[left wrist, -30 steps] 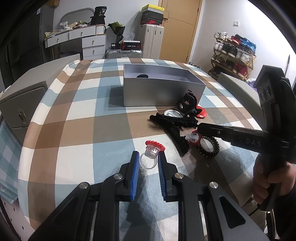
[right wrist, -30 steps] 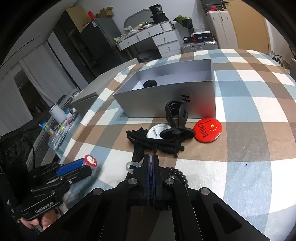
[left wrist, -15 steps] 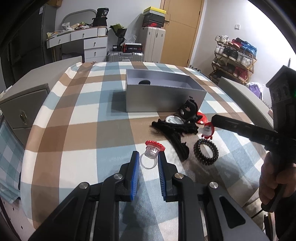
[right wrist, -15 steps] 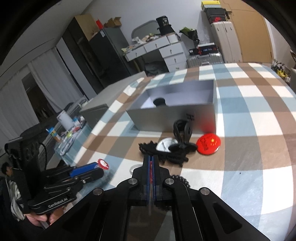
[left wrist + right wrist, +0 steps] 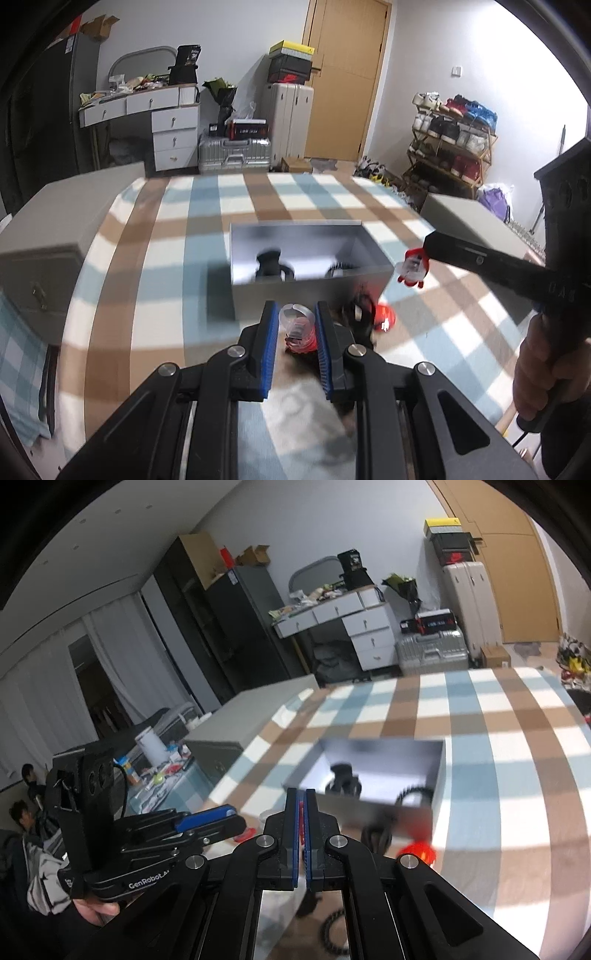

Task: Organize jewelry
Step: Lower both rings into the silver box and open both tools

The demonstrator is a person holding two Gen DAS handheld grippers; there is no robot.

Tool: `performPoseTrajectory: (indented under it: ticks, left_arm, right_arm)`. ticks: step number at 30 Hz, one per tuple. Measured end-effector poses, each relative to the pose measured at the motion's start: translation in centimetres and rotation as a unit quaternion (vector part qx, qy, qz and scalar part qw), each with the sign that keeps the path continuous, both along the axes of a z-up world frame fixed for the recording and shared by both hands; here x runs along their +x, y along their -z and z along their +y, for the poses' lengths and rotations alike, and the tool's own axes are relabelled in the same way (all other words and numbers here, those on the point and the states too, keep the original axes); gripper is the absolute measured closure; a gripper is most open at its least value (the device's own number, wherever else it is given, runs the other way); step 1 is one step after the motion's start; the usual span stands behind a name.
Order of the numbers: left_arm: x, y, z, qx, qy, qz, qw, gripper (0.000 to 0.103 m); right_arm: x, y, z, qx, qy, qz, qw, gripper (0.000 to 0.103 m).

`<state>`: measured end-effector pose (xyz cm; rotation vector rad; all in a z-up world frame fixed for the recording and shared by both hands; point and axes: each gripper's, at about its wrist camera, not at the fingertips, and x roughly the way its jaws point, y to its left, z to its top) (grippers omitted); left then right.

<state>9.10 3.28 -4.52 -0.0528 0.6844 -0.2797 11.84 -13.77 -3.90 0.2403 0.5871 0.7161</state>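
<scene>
Above a plaid tablecloth, the left gripper clamped a clear plastic ring with a red top between its blue pads, held just short of the open grey box. The right gripper, its fingers pressed together, pinched a second clear-and-red ring beside the box's right wall. Dark hair accessories lay inside the box; a red badge sat on the cloth beside it.

Two clear rings with red tops — both held in the air

One ring sits before the grey box; the other hangs beside it.
</scene>
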Motion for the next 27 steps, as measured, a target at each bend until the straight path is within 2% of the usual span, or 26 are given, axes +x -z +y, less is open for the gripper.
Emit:
performPoseTrajectory:
  ticks: [8, 17, 27]
  left_arm:
    - [3.9, -0.3, -0.4, -0.013, 0.003, -0.005, 0.9999, 0.088]
    - [7.2, 1.0, -1.7, -0.016, 0.014, 0.021, 0.9996, 0.088]
    - [9.8, 2.5, -2.8, -0.01, 0.036, 0.056, 0.9977, 0.088]
  right_arm:
    - [4.5, -0.1, 0.5, -0.001, -0.001, 0.002, 1.0, 0.102]
    - [8.7, 1.6, 0.3, -0.011, 0.01, 0.026, 1.0, 0.102]
    - [11.0, 3.7, 0.1, -0.042, 0.019, 0.042, 0.998, 0.102]
